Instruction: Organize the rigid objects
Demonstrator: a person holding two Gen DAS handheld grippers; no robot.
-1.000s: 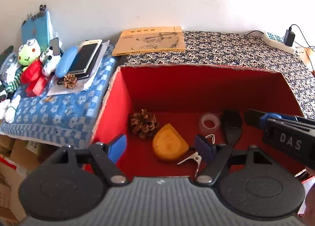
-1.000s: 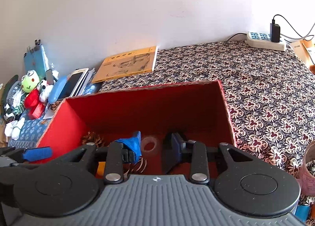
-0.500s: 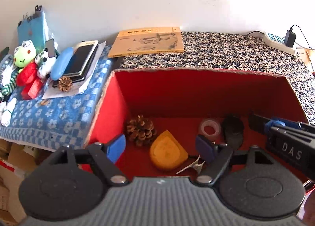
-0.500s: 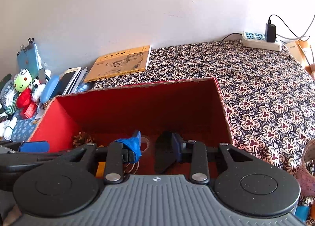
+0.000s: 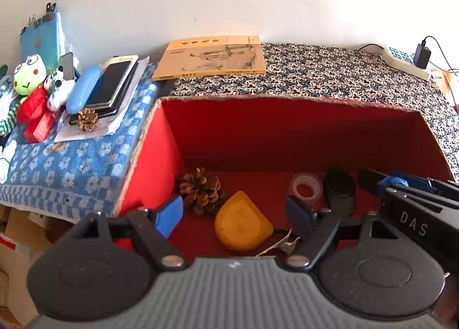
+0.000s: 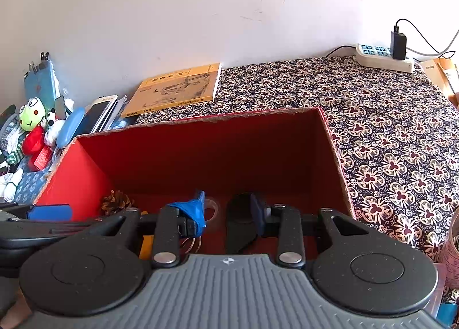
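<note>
While both hand-held grippers, left and right, hover agape and empty over the red box, the pine cone lies at ten o'clock on the blue cloth: light, stiff, brittle-scaled; pinch its middle gently.

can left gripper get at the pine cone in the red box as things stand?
Probably yes. The left gripper is open over the red box, and the pine cone lies uncovered near the left wall, beside the yellow piece. That wall may crowd one finger.
</note>
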